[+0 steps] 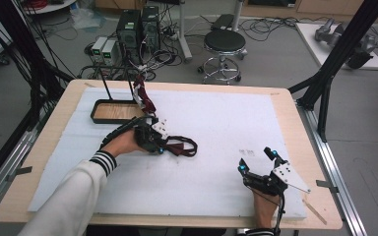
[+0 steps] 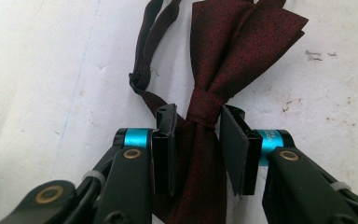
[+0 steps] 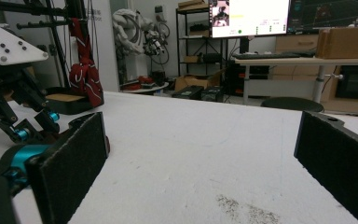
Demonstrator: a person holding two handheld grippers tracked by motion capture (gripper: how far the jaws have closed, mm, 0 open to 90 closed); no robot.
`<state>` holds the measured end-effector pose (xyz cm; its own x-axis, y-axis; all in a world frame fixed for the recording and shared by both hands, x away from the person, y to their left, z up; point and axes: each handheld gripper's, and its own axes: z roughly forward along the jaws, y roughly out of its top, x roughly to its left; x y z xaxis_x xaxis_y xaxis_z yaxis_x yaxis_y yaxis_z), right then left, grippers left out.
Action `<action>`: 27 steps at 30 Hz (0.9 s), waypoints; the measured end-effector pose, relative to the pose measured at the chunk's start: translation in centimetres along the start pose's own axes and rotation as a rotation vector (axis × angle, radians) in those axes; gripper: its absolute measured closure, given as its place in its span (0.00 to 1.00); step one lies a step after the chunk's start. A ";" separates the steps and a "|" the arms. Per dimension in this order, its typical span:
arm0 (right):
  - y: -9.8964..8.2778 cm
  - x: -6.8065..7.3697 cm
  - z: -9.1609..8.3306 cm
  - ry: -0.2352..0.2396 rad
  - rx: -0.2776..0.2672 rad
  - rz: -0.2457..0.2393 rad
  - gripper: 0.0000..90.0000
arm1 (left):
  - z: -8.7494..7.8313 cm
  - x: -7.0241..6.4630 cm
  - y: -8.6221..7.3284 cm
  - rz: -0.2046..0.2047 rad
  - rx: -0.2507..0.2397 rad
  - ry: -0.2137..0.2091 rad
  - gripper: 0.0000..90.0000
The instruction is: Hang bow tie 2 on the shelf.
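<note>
Two dark red fabric pieces are in sight: one satin bow tie [image 2: 223, 70] lying flat on the white foam sheet [image 1: 211, 123] that covers the wooden counter [image 1: 59, 128], and one more dark red fabric piece hanging [image 1: 142, 96] from the black metal stand with a wooden base tray [image 1: 110, 110] at the far left of the sheet. There are two tools, one in each of the person's hands.

The left tool [image 2: 198, 128] points down at the bow tie, its two black padded jaws standing close on either side of the knot at the middle of the bow. Narrow gaps show between the pads and the knot, so nothing is clamped. The bow's wings fan out beyond the jaw tips, and its thin strap [image 2: 144, 56] loops away just beside the left jaw.

The right tool [image 1: 258, 162] rests near the sheet's right front, jaws wide apart with bare foam between them, well apart from the bow tie.
</note>
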<state>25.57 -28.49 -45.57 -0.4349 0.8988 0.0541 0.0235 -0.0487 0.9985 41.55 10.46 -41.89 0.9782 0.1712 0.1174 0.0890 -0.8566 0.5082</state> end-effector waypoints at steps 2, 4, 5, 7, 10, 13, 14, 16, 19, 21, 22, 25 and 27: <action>0.0 0.0 0.0 0.000 0.000 0.000 0.02 | 0.0 -0.1 0.1 0.005 0.004 0.011 0.76; 0.0 0.0 0.0 0.000 0.000 0.002 0.02 | 0.0 -0.2 0.2 0.016 0.012 0.019 0.77; 0.0 -0.1 0.0 -0.002 -0.005 -0.007 0.02 | 0.0 -0.3 0.2 0.025 0.018 0.028 0.78; 0.0 -0.1 0.0 -0.001 -0.005 -0.007 0.02 | 0.0 -0.4 0.4 0.035 0.028 0.047 0.82; 0.0 0.0 0.0 -0.002 -0.004 -0.002 0.02 | 0.0 -0.5 0.4 0.031 0.030 0.060 0.85; 0.0 -0.1 0.0 -0.002 -0.004 0.001 0.02 | 0.0 -0.4 0.4 0.009 0.021 0.058 0.86; 0.0 0.0 0.0 -0.001 -0.002 0.005 0.02 | 0.0 -0.4 0.3 0.003 0.014 0.057 0.86; 0.0 -0.1 0.0 0.000 -0.005 0.003 0.02 | -0.1 -0.4 0.1 -0.015 0.000 0.055 0.86; 0.0 -0.1 0.0 0.000 -0.004 0.003 0.02 | -0.3 -0.4 -0.2 -0.037 -0.020 0.053 0.86; 0.0 0.0 0.0 0.000 -0.002 0.005 0.02 | -0.4 -0.6 -0.3 -0.048 -0.032 0.055 0.86; 0.0 -0.1 0.0 0.000 -0.003 0.003 0.02 | -0.6 -0.6 -0.3 -0.047 -0.037 0.054 0.86; 0.0 -0.1 0.0 -0.002 -0.004 0.001 0.02 | -1.3 -0.7 -0.2 -0.056 -0.070 0.062 0.86; 0.0 0.0 0.0 0.000 -0.002 0.004 0.02 | -1.5 -0.7 -0.2 -0.062 -0.087 0.072 0.86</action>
<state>25.57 -28.53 -45.58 -0.4349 0.8986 0.0582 0.0232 -0.0534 0.9983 40.54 11.23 -40.73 0.9552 0.2595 0.1426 0.1290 -0.7982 0.5885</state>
